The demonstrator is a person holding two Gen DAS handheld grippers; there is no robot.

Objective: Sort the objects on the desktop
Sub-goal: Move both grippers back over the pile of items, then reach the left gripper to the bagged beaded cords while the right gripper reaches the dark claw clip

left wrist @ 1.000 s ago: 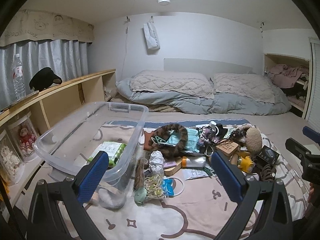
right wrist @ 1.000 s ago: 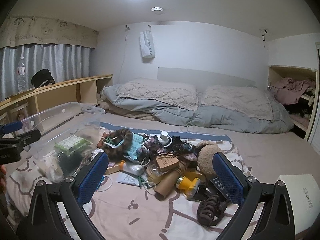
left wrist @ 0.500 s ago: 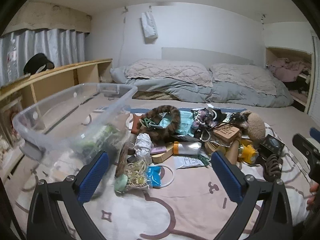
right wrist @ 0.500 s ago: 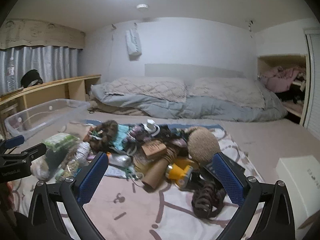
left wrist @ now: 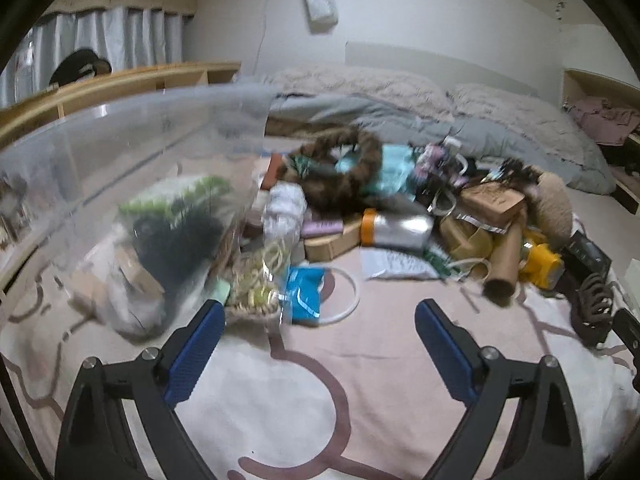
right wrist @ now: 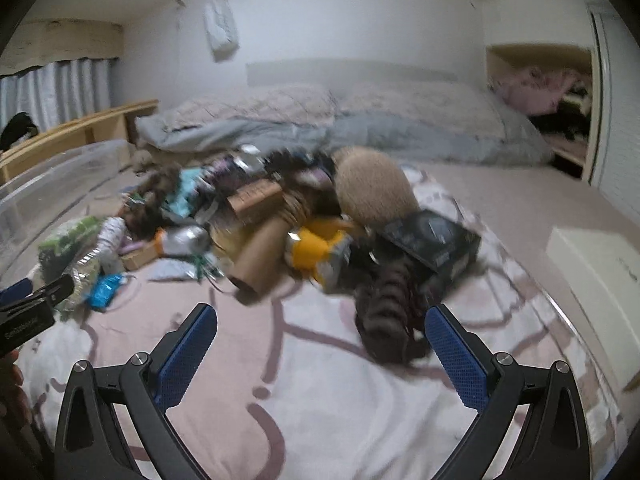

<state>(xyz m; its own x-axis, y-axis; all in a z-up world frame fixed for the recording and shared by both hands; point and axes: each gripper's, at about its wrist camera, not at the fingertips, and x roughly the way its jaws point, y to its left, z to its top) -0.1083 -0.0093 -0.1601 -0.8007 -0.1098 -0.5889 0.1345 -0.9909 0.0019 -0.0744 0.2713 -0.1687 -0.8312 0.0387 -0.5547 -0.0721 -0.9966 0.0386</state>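
Left gripper [left wrist: 318, 316]: jaws wide but closing, nothing between them; only bare blanket lies in the gap.
Right gripper [right wrist: 320, 318]: jaws spread wide, released, gripping nothing.
Open room: the blanket [left wrist: 360, 392] is clear between and just ahead of both pairs of jaws; the clutter starts beyond the fingertips.
Bin [left wrist: 120, 128]: clear plastic, ahead-left of the left jaws, its near corner just past the left fingertip; green and dark things show blurred through its wall.
Pile [left wrist: 400, 208]: ahead of the left jaws, spreading to their right; a loose heap touching the bin's side.
Blue packet [left wrist: 306, 292]: nearest item, just ahead of the left jaws, inside a white ring [left wrist: 348, 300].
Tube [right wrist: 256, 260]: cardboard, ahead of the right jaws, open end toward them.
Dark coil [right wrist: 384, 312]: just inside the right fingertip of the right gripper, nearly touching; blurred.
Black box [right wrist: 436, 240]: beyond the coil, tilted against a tan plush [right wrist: 372, 192].
White box [right wrist: 596, 276]: well right of the right jaws, at the blanket's edge.
Far edge: pillows [right wrist: 320, 108] and duvet behind the pile.
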